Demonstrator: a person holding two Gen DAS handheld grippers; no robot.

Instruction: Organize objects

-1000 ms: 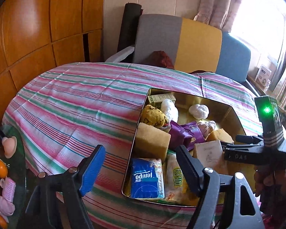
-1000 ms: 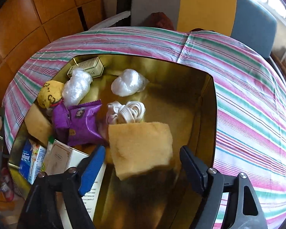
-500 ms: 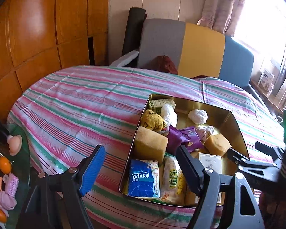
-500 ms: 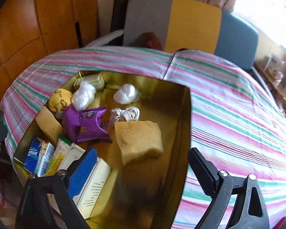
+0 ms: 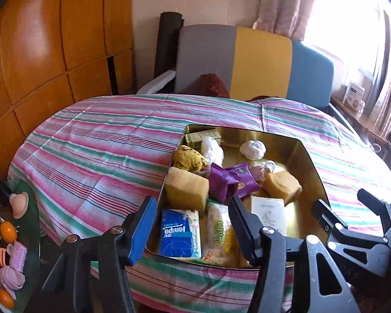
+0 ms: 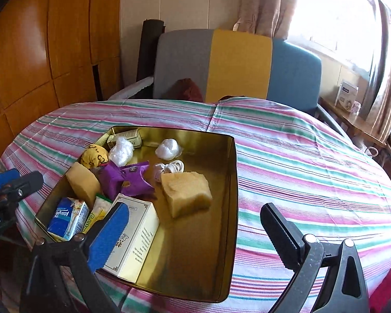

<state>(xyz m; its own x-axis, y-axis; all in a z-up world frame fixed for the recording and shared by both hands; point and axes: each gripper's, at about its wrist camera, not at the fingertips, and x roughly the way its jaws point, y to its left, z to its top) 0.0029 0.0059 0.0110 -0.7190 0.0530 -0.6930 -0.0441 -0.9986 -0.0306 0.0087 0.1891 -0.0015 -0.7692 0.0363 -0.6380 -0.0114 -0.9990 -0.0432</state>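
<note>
Right wrist view is showing the right gripper point(image 6: 193, 232) pulling back and rising away from the gold tin point(image 6: 232, 182), its fingers spread wide and pinching nothing. A second ago it was hovering right over the tan sponge point(image 6: 186, 193); now that sponge is lying free on the tin floor, beside the white carton point(image 6: 135, 237) at the near wall, so the placement looks finished. On the other side, the left gripper point(image 5: 190, 227) is also backing off, fingers spread and empty, hanging above the tin's near-left corner over the blue Tempo tissue pack point(image 5: 178, 232). Farther in, the second sponge point(image 5: 187, 190), the purple wrapper point(image 5: 229, 180), the yellow plush point(image 5: 190, 157) and the white bundles are sitting inside the tin. Beyond it, the striped tablecloth point(image 5: 91, 151) is carrying nothing else in view. Judging from this, with both tools retreating, the sorting is probably at or near its end.
</note>
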